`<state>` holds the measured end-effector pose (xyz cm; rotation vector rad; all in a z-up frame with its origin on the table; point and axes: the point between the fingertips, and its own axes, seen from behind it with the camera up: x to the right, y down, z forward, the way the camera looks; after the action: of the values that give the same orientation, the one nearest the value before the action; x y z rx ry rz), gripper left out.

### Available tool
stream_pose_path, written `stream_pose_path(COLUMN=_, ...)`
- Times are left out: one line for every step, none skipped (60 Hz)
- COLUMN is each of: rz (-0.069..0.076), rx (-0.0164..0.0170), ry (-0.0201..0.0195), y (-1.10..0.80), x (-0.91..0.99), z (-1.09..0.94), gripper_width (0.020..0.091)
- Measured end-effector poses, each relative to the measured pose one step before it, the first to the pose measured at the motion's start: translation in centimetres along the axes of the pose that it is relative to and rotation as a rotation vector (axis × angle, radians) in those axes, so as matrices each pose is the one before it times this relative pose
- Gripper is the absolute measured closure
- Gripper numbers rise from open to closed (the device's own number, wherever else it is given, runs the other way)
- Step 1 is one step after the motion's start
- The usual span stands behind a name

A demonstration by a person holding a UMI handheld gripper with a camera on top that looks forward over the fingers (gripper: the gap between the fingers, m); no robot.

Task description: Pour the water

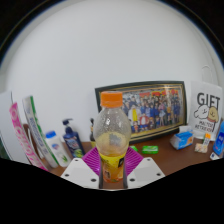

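Brown desk (165, 160) with framed photo (150, 108) behind, fingers (112, 172) clamped on an orange-capped bottle (112, 135).

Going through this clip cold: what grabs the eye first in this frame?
The clear plastic bottle with an orange cap and yellow label stands out first, between the fingers of the hand-held gripper, whose pads press on its lower sides. Right behind it a framed group photo leans against the white wall. A white card reading GIFT stands beside the frame, and toiletry bottles cluster on the bottle's other side.
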<state>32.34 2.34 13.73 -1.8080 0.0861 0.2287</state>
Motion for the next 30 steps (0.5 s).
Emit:
stream_pose_path(rz=-0.0174, rx=-0.00882, ry=0.01632, y=0.478, x=0.784, z=0.324, gripper_width=0.0838)
stream_pose_path(rz=-0.0165, rx=-0.00684, ry=0.01188, y=0.616, x=0.757, z=0.333, gripper_width=0.0838)
stream_pose_path(rz=-0.0152, rx=-0.00758, ry=0.00978, y=0.682, x=0.644, z=0.282, gripper_width=0.0838)
stream_pose_path(rz=-0.0140, rx=-0.00697, ry=0.00825, y=0.662, x=0.609, z=0.286, gripper_width=0.0837)
stream_pose_path(rz=-0.0126, rx=-0.00772, ry=0.00767, y=0.714, x=0.516, z=0.264, gripper_width=0.0838)
stream_pose_path(rz=-0.0130, rx=-0.00099, ry=0.00462, y=0.925, x=0.429, z=0.112, gripper_width=0.0838)
stream_pose_path(rz=-0.0063, rx=-0.01324, ry=0.00680, y=0.537, x=0.328, z=0.231, gripper_width=0.0837)
stream_pose_path(rz=-0.0072, rx=-0.00872, ry=0.00364, y=0.673, x=0.341, z=0.255, gripper_width=0.0839)
stream_pose_path(rz=-0.0059, rx=-0.00860, ry=0.00350, y=0.684, x=0.322, z=0.254, gripper_width=0.0838)
stream_pose_path(rz=-0.0033, rx=-0.00893, ry=0.00356, y=0.667, x=0.287, z=0.229, gripper_width=0.0837)
stream_pose_path(rz=-0.0016, rx=-0.00846, ry=0.00290, y=0.650, x=0.279, z=0.210, gripper_width=0.0837)
stream_pose_path(rz=-0.0002, rx=-0.00806, ry=0.00228, y=0.617, x=0.242, z=0.210, gripper_width=0.0837)
stream_pose_path(rz=0.0000, rx=-0.00225, ry=0.00177, y=0.588, x=0.199, z=0.243, gripper_width=0.0837)
stream_pose_path(rz=0.0015, rx=-0.00461, ry=0.00267, y=0.521, x=0.188, z=0.176, gripper_width=0.0836)
stream_pose_path(rz=0.0002, rx=-0.00480, ry=0.00277, y=0.576, x=0.183, z=0.156, gripper_width=0.0836)
stream_pose_path(rz=0.0018, rx=-0.00564, ry=0.00217, y=0.476, x=0.153, z=0.150, gripper_width=0.0838)
stream_pose_path(rz=0.0000, rx=-0.00600, ry=0.00139, y=0.482, x=0.155, z=0.151, gripper_width=0.0837)
stream_pose_path(rz=-0.0012, rx=-0.00554, ry=0.00142, y=0.462, x=0.133, z=0.145, gripper_width=0.0839)
stream_pose_path(rz=-0.0028, rx=-0.00685, ry=0.00001, y=0.454, x=0.071, z=0.043, gripper_width=0.0829)
stream_pose_path(rz=0.0031, rx=0.03448, ry=-0.00512, y=-0.568, x=-0.019, z=0.022, gripper_width=0.0835)
stream_pose_path(rz=-0.0015, rx=0.00142, ry=-0.00176, y=0.133, x=0.033, z=-0.083, gripper_width=0.0834)
stream_pose_path(rz=0.0002, rx=0.00294, ry=0.00032, y=0.090, x=0.025, z=0.019, gripper_width=0.0835)
stream_pose_path(rz=-0.0009, rx=0.00863, ry=-0.00123, y=-0.090, x=-0.132, z=0.019, gripper_width=0.0837)
stream_pose_path(rz=-0.0047, rx=0.00423, ry=-0.00034, y=-0.009, x=-0.023, z=-0.003, gripper_width=0.0837)
stream_pose_path(rz=-0.0060, rx=0.00071, ry=0.00088, y=0.033, x=0.003, z=-0.018, gripper_width=0.0836)
stream_pose_path(rz=-0.0045, rx=0.00432, ry=0.00064, y=-0.050, x=-0.047, z=-0.010, gripper_width=0.0833)
stream_pose_path(rz=-0.0043, rx=-0.00085, ry=0.00000, y=0.029, x=0.017, z=-0.020, gripper_width=0.0833)
stream_pose_path(rz=-0.0040, rx=0.00109, ry=0.00150, y=0.013, x=-0.050, z=-0.034, gripper_width=0.0804)
stream_pose_path(rz=-0.0027, rx=0.00098, ry=0.00091, y=0.011, x=-0.055, z=-0.037, gripper_width=0.0786)
stream_pose_path(rz=-0.0030, rx=0.00029, ry=0.00006, y=0.008, x=-0.079, z=-0.017, gripper_width=0.0759)
